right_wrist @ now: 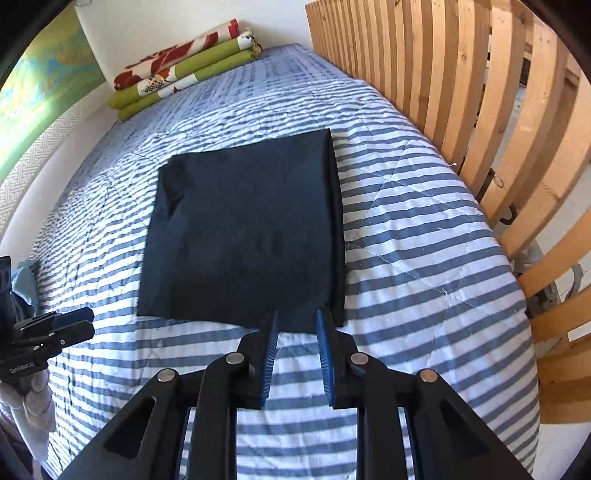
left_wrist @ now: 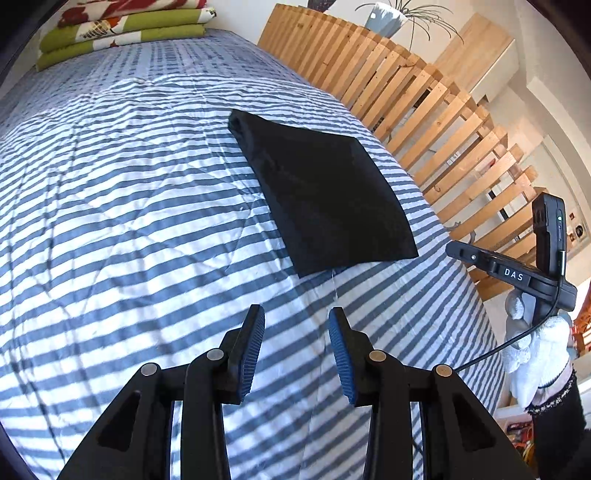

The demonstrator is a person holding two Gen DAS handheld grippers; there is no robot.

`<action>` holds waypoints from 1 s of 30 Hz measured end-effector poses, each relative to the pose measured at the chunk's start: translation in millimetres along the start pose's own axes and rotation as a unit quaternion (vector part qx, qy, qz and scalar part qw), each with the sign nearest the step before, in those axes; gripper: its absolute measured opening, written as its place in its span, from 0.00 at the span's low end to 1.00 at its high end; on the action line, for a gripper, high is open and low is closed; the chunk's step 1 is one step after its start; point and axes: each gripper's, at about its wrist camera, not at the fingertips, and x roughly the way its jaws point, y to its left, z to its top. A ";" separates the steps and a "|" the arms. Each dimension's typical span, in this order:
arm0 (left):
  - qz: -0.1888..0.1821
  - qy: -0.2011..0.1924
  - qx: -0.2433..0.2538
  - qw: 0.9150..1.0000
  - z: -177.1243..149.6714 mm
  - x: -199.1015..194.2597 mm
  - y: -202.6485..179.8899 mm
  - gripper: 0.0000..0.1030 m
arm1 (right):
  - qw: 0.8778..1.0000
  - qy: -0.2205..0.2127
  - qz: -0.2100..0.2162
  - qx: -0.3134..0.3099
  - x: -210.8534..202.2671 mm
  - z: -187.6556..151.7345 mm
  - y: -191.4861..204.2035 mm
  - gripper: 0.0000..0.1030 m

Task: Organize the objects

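A folded black cloth (right_wrist: 243,229) lies flat on the bed (right_wrist: 424,258), squared up on the blue-and-white striped quilt, nearer the side where the wooden slat rail (right_wrist: 480,110) runs. Its edges look neat, with a doubled fold along the side facing the rail.

The right gripper (right_wrist: 295,325) hangs over the quilt at the near edge of the cloth, its jaws a narrow gap apart and with nothing between them. The blue pads (right_wrist: 325,354) press on nothing; whether the tips brush the cloth's hem is hard to tell from this angle, but they seem to be just above it.

The left gripper (left_wrist: 296,325) is over bare quilt, apart from the cloth, which lies ahead of it and toward the rail. Its jaws stand partly open, wider than the right ones, and are empty. In the right wrist view it shows at the left edge (right_wrist: 70,325), held by a hand in a white glove (right_wrist: 35,402).

A stack of folded blankets (left_wrist: 122,29), green and red patterned, sits at the far end of the bed against the wall.
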 end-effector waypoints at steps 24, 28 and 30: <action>0.102 -0.123 -0.023 0.987 -245.3 -317.9 -55.1 0.50 | 0.983 -0.118 0.040 -0.137 -252.8 -220.5 220.0 0.32; 0.114 -0.133 -0.033 0.984 -291.0 -336.3 -62.9 0.57 | 0.984 -0.109 0.065 -0.121 -256.6 -247.4 235.4 0.32; 0.124 -0.141 -0.037 0.982 -308.5 -343.8 -66.0 0.57 | 0.985 -0.108 0.065 -0.117 -255.5 -260.0 241.5 0.32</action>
